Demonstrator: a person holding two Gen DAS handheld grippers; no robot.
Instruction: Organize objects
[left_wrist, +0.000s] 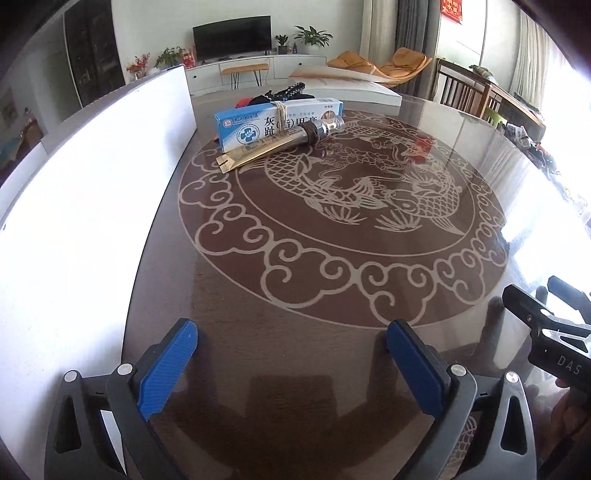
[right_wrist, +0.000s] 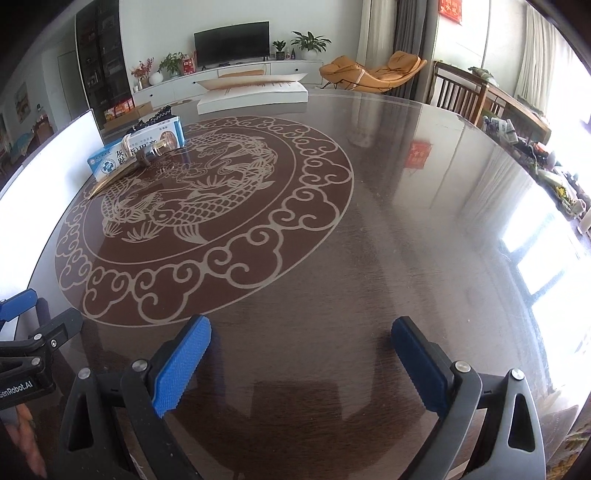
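1. We see the left gripper (left_wrist: 291, 363) spread wide, grasping nothing, above the table (left_wrist: 295, 280)
2. Our right gripper (right_wrist: 301, 363) is likewise released
3. The blue box (left_wrist: 258, 123), gold tube (left_wrist: 258, 153) and glass vial (left_wrist: 325, 129) lie touching at 12 o'clock

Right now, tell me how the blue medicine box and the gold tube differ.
The blue medicine box is a wide blue-and-white carton with large dark characters; the gold tube is slim, flat, shiny gold. The box stands on its long edge, while the tube lies low in front, slanted against it. Both sit far from either gripper.
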